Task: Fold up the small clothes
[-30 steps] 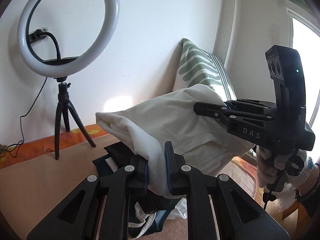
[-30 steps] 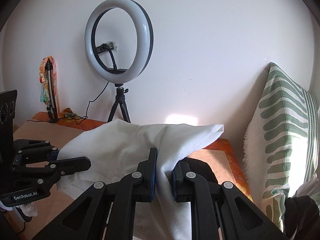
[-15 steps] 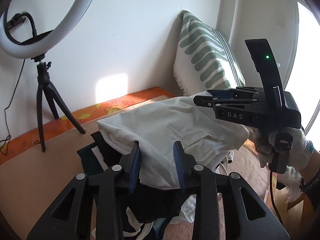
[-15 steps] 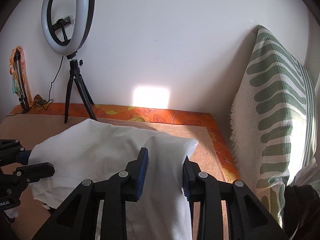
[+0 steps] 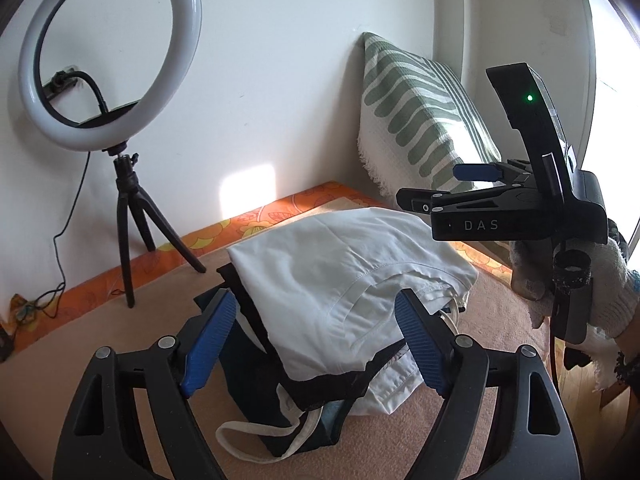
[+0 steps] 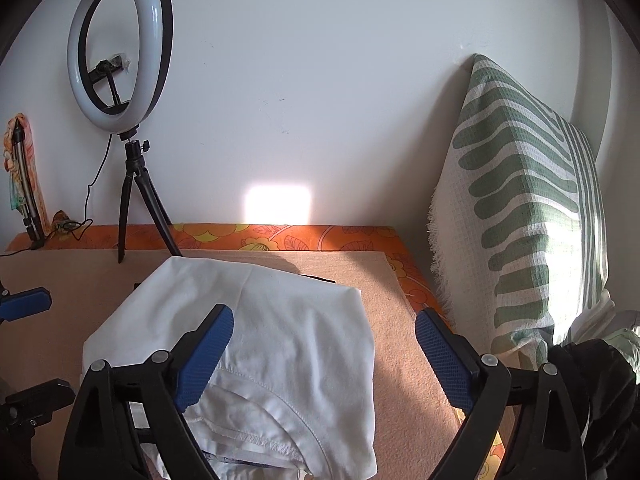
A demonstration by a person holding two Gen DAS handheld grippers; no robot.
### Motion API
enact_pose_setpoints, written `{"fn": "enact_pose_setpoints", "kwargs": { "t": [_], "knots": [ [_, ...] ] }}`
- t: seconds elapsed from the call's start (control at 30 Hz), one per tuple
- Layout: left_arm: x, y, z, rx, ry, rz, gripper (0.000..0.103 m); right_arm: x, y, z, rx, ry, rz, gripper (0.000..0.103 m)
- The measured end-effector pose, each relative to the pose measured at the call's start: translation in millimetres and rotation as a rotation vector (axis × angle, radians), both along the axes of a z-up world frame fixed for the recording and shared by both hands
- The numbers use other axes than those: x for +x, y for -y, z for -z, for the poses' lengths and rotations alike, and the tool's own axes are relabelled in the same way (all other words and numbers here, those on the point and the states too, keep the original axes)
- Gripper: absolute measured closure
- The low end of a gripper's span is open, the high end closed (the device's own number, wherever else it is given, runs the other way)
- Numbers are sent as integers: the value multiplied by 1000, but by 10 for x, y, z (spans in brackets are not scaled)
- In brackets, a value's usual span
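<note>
A folded white garment (image 5: 344,280) lies on top of a pile of dark and light clothes (image 5: 280,404) on the peach cloth. It also shows in the right wrist view (image 6: 256,328). My left gripper (image 5: 316,340) is open, its blue pads either side of the garment's near edge, not touching. My right gripper (image 6: 324,352) is open wide and empty over the garment's right part. In the left wrist view the right gripper (image 5: 460,190) hovers above the garment's far right. The left gripper's fingertips (image 6: 24,304) show at the left edge of the right wrist view.
A ring light on a black tripod (image 5: 132,216) stands at the back left by the wall. A green-striped pillow (image 6: 532,216) leans on the wall at the right. The peach cloth (image 6: 404,344) lies over an orange floral cover (image 6: 280,236). Dark clothing (image 6: 592,396) lies at the right.
Both grippers lowered the white garment onto the pile, then opened and let go of it. They have drawn back a little; the garment now lies flat.
</note>
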State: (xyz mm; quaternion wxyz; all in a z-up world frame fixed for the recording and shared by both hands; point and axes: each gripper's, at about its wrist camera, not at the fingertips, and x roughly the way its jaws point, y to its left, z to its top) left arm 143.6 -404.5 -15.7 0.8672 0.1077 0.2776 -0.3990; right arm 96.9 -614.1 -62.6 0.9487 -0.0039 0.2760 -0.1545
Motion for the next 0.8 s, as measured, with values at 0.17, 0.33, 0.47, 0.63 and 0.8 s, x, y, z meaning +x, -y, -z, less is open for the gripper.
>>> {"fn": "enact_pose_setpoints", "kwargs": {
  "t": [0.17, 0.33, 0.47, 0.63, 0.8],
  "knots": [
    [-127, -169, -99, -11, 4, -9, 21, -175, -156, -105, 26, 27, 12, 2],
    [-294, -414, -242, -31, 15, -23, 21, -428, -374, -226, 42, 53, 24, 0],
    [-476, -631, -359, -41, 33, -27, 21, -643, -595, -313, 64, 68, 18, 0],
    [-725, -900, -466, -40, 55, -31, 21, -886, -946, -344, 54, 58, 10, 0],
    [-986, -1209, -510, -30, 61, -31, 20, -1203, -1323, -302, 82, 57, -22, 0]
  ]
}}
